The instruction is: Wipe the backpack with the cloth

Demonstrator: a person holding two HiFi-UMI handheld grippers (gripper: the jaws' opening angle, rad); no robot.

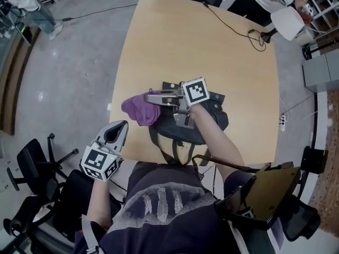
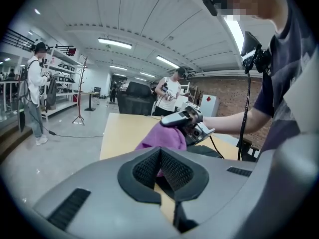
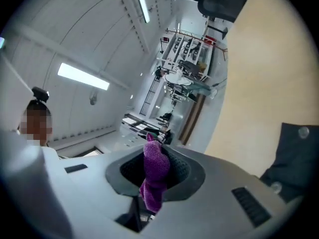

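Clamping purple cloth (image 1: 140, 110), right gripper (image 1: 151, 96) jaws above backpack (image 1: 214, 118) on table (image 1: 185, 46) (cable (image 1: 228, 20) beyond); left gripper (image 1: 117, 131) jaws together, empty.

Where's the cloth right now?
In the head view, the purple cloth is pinched in the right gripper, at the left edge of the backpack near the table's front side.

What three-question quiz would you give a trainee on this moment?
1. True or false: the right gripper is shut on the cloth.
2. Pick one: the backpack lies at the table's A) near edge, B) far edge, C) middle.
3. Fill in: the left gripper holds ____.

Key: 1 true; 2 A; 3 nothing.
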